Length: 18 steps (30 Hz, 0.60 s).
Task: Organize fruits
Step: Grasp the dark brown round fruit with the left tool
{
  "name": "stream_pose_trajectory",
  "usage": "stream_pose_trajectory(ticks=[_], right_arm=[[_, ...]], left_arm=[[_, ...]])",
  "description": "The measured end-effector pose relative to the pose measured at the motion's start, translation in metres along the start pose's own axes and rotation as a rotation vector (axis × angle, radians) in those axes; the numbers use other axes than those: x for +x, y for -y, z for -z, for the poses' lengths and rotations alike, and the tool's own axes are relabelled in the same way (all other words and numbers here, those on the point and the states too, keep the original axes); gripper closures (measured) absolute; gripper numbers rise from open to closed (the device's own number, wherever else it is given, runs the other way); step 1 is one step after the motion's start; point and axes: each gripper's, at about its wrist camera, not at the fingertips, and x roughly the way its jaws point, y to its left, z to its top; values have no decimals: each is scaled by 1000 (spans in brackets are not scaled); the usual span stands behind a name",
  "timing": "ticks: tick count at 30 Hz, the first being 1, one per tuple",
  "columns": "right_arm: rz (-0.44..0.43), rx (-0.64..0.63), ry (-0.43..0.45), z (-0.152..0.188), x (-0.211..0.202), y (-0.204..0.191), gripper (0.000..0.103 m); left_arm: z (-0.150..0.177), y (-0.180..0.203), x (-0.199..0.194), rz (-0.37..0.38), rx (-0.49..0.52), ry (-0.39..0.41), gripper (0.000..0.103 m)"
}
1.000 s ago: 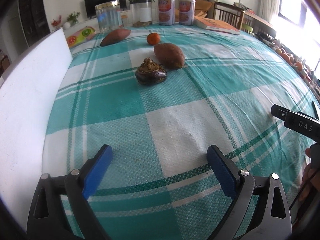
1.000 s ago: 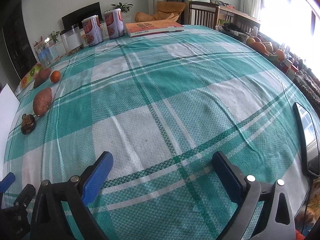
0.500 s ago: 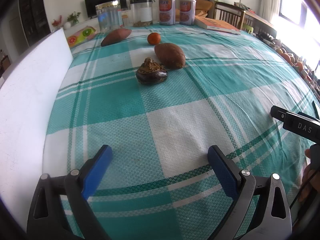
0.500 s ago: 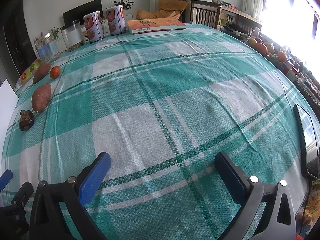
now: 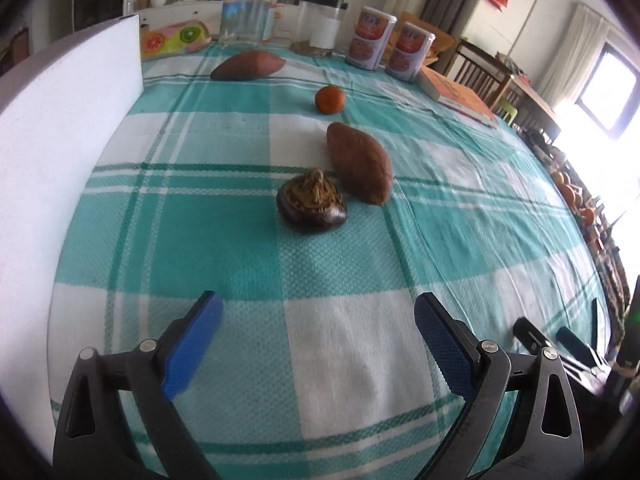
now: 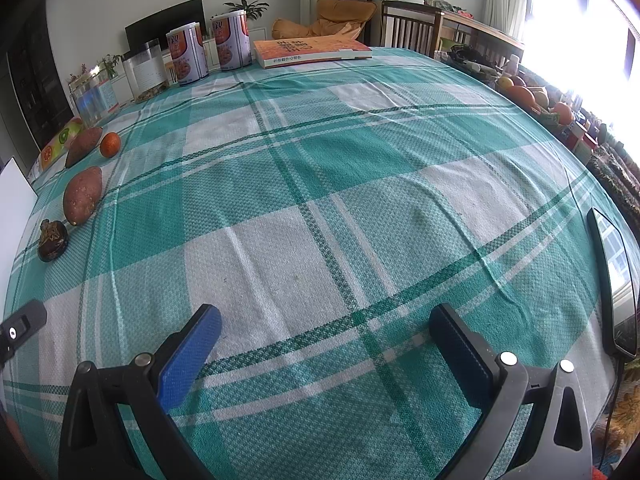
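Note:
On the teal-and-white checked tablecloth lies a dark round fruit with a brown dried top, touching a brown sweet potato behind it. Farther back sit a small orange and a second sweet potato. My left gripper is open, empty, a short way in front of the dark fruit. In the right wrist view the same row runs along the left edge: dark fruit, sweet potato, orange. My right gripper is open and empty over bare cloth.
A white board stands along the table's left side. Two cans, glass jars and an orange book line the far edge. A dark tablet lies at the right edge. More oranges sit beyond it.
My left gripper has moved forward and turned left, so the dark fruit and sweet potato are nearer and more central. The right gripper has barely shifted.

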Motion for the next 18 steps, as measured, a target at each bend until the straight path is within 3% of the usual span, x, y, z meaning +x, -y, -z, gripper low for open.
stream_pose_trajectory(ticks=[3, 6, 8, 9, 10, 18], right_arm=[[0, 0, 0, 0, 0, 0, 0], [1, 0, 0, 0, 0, 0, 0], [1, 0, 0, 0, 0, 0, 0], [1, -1, 0, 0, 0, 0, 0], [1, 0, 0, 0, 0, 0, 0], [1, 0, -1, 0, 0, -1, 0]], left_arm=[[-15, 6, 19, -117, 48, 26, 7], [-22, 6, 26, -142, 64, 43, 9], [-23, 7, 27, -144, 90, 59, 23], [-23, 7, 28, -137, 107, 55, 43], [-22, 9, 26, -141, 126, 66, 55], [10, 5, -3, -121, 128, -3, 57]])
